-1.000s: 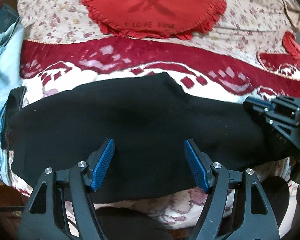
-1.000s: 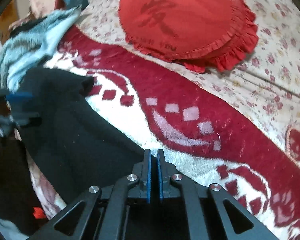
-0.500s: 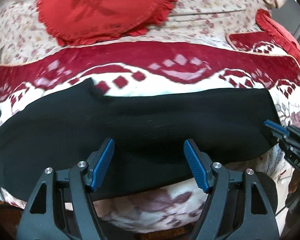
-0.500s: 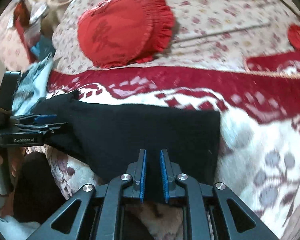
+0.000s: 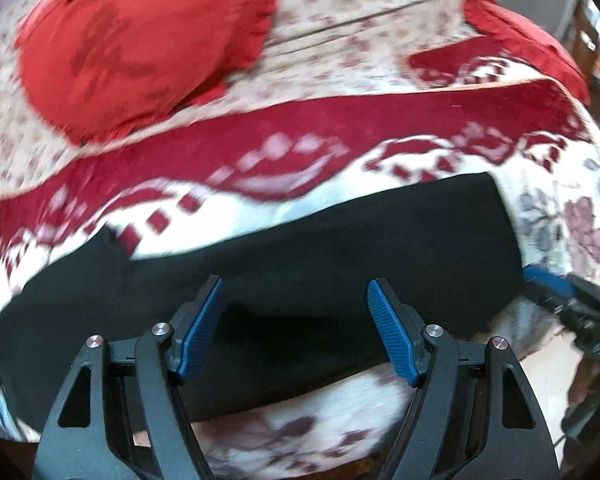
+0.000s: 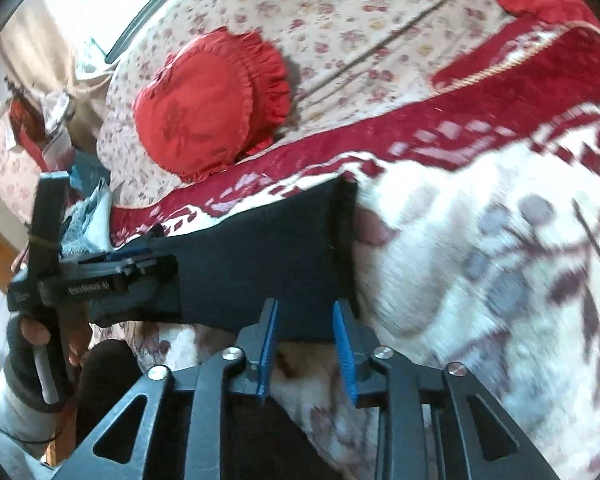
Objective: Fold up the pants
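The black pants point(image 5: 320, 248) lie folded in a long band along the near edge of the bed; they also show in the right wrist view point(image 6: 268, 248). My left gripper point(image 5: 296, 320) is open and empty, its blue pads over the middle of the pants' near edge. It also shows from the side in the right wrist view point(image 6: 140, 260). My right gripper point(image 6: 306, 344) is open, just off the near right end of the pants; it shows at the right edge of the left wrist view point(image 5: 540, 280).
The bed has a red and white patterned blanket point(image 5: 300, 128) over a floral sheet point(image 6: 340, 12). A round red frilled cushion point(image 5: 140, 48) lies behind the pants, also in the right wrist view point(image 6: 208, 108). Light blue cloth point(image 6: 92, 216) is piled at the left end.
My right gripper has opened, let go of the pants' right end and drawn back toward the bed's edge. My left gripper has shifted right along the pants and stays open.
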